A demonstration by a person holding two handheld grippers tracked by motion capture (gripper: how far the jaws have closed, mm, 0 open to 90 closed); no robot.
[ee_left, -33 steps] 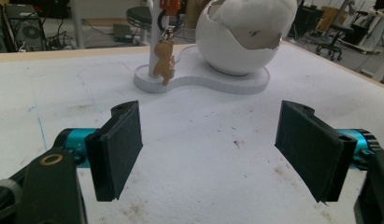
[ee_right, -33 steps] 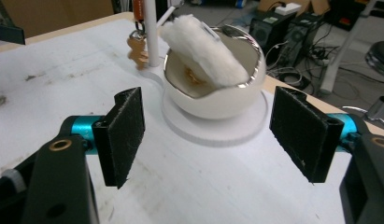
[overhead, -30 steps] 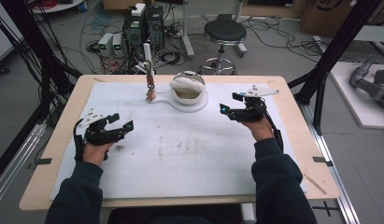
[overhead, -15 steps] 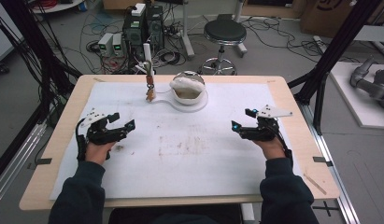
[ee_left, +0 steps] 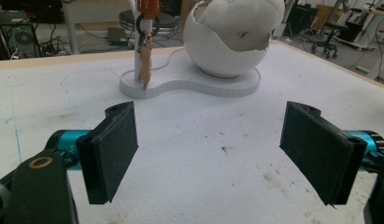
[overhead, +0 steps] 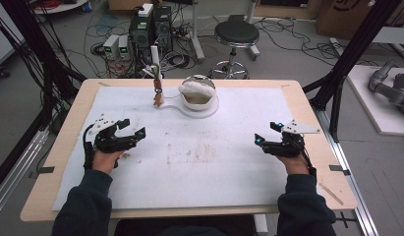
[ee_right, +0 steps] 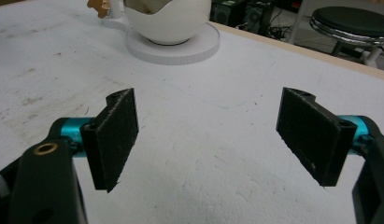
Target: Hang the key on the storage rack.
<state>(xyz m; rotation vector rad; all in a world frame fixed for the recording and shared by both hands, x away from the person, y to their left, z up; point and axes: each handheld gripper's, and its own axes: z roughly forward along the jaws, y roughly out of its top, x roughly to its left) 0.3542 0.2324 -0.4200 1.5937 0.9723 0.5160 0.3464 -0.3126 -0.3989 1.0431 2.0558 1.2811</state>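
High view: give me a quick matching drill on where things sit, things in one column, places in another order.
Things:
1. left gripper
2. right gripper
3. white bowl
4. stool

Places:
A. on the floor beyond the table
B. over the table's right side, jaws apart
C. far middle of the table, on a white base
D. over the table's left side, jaws apart

Pairs: 1-D, 2-B, 3-C, 4-A

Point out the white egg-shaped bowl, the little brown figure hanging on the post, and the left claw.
white egg-shaped bowl (ee_left: 227, 51), left gripper view, front wall.
brown figure (ee_left: 144, 70), left gripper view, body.
left claw (overhead: 132, 130), high view, between fingertips.
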